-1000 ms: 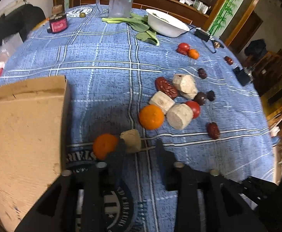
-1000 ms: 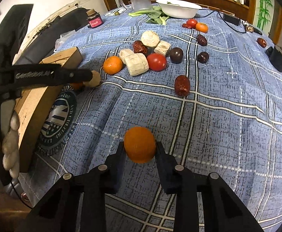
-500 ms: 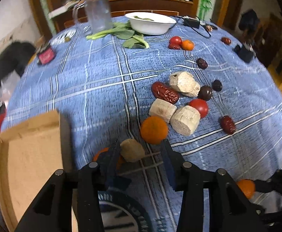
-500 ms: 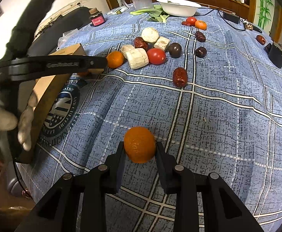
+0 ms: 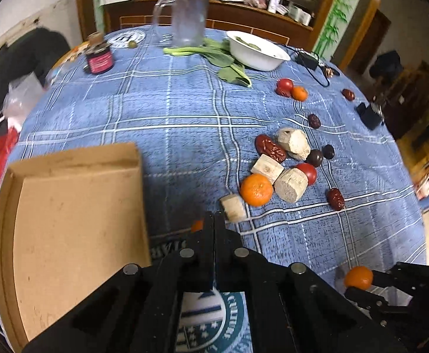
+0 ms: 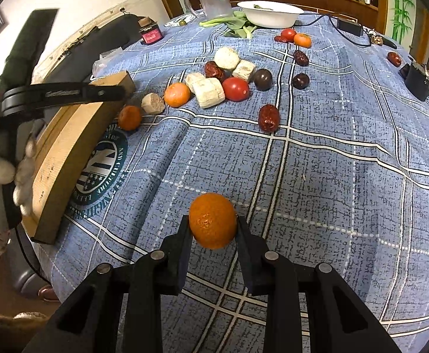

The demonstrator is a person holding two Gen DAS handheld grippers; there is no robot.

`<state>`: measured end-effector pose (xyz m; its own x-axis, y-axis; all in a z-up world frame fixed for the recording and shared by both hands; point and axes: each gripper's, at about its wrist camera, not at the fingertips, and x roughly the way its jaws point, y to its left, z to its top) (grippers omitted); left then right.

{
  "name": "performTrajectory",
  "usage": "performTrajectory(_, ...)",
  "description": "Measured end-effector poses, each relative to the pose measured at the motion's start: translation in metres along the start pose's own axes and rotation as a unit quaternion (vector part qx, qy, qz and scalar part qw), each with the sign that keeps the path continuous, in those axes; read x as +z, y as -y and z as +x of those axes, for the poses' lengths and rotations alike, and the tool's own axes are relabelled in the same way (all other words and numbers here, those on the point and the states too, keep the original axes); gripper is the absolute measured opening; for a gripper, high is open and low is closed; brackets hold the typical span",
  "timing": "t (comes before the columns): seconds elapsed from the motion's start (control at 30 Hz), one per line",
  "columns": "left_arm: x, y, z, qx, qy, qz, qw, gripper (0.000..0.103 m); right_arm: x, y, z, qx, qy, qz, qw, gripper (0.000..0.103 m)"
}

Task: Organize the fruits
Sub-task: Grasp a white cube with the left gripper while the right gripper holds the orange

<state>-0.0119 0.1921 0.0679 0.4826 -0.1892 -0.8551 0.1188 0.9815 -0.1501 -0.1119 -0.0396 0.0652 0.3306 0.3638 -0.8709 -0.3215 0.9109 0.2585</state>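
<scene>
My right gripper (image 6: pixel 213 225) is shut on an orange mandarin (image 6: pixel 213 225) and holds it above the blue cloth; the mandarin also shows at the lower right of the left wrist view (image 5: pixel 358 277). My left gripper (image 5: pixel 214 220) is shut and empty, its tips just above a small mandarin (image 5: pixel 197 225) that lies beside the cardboard box (image 5: pixel 67 220). That mandarin (image 6: pixel 129 117) and a beige root chunk (image 6: pixel 153 103) lie next to the box (image 6: pixel 76 144). A cluster of mandarin (image 5: pixel 256 189), tomato (image 5: pixel 310 172), dates and beige chunks lies mid-table.
A white bowl (image 5: pixel 257 51), green leaves (image 5: pixel 223 58), a glass pitcher (image 5: pixel 189 19) and a red jar (image 5: pixel 99 60) stand at the far side. A tomato and mandarin pair (image 5: pixel 292 89) and a black charger (image 5: pixel 369 114) lie at the right.
My left gripper has closed from open, empty, and drawn back from the beige chunk. My right gripper still holds the mandarin, raised slightly.
</scene>
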Motion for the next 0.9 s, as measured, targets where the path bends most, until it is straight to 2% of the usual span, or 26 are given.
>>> performTrajectory(0.17,0.001,0.010,0.011,0.004,-0.014,0.027,0.9995,0.001,-0.002,0.000,0.002,0.012,-0.007,0.008,1.000,0.031)
performTrajectory(0.27,0.006,0.022,0.028,0.002,-0.028,0.055,0.9981,0.008,-0.004,0.000,0.002,0.013,-0.008,0.010,1.000,0.031)
performTrajectory(0.37,0.012,0.028,0.043,-0.007,-0.038,0.073,0.9966,0.022,-0.008,0.001,0.002,0.010,-0.011,0.011,1.000,0.031)
performTrajectory(0.43,0.015,0.031,0.050,-0.019,-0.042,0.085,0.9953,0.038,-0.010,0.003,0.002,0.008,-0.013,0.015,1.000,0.031)
performTrajectory(0.53,0.016,0.039,0.063,-0.005,-0.058,0.115,0.9917,0.038,-0.012,0.007,0.001,0.002,-0.014,0.021,1.000,0.031)
performTrajectory(0.6,0.017,0.043,0.065,-0.001,-0.061,0.119,0.9910,0.033,-0.011,0.010,0.000,0.001,-0.012,0.023,1.000,0.031)
performTrajectory(0.67,0.018,0.042,0.064,-0.001,-0.057,0.110,0.9923,0.029,-0.010,0.011,-0.001,-0.002,-0.011,0.025,1.000,0.031)
performTrajectory(0.7,0.018,0.041,0.063,-0.001,-0.054,0.106,0.9929,0.023,-0.009,0.011,-0.001,-0.002,-0.010,0.026,1.000,0.031)
performTrajectory(0.77,0.017,0.034,0.061,-0.005,-0.051,0.088,0.9948,0.017,-0.007,0.010,-0.001,-0.002,-0.009,0.025,1.000,0.031)
performTrajectory(0.9,0.014,0.022,0.047,-0.006,-0.035,0.061,0.9975,0.017,-0.002,0.004,0.001,0.000,-0.010,0.017,1.000,0.031)
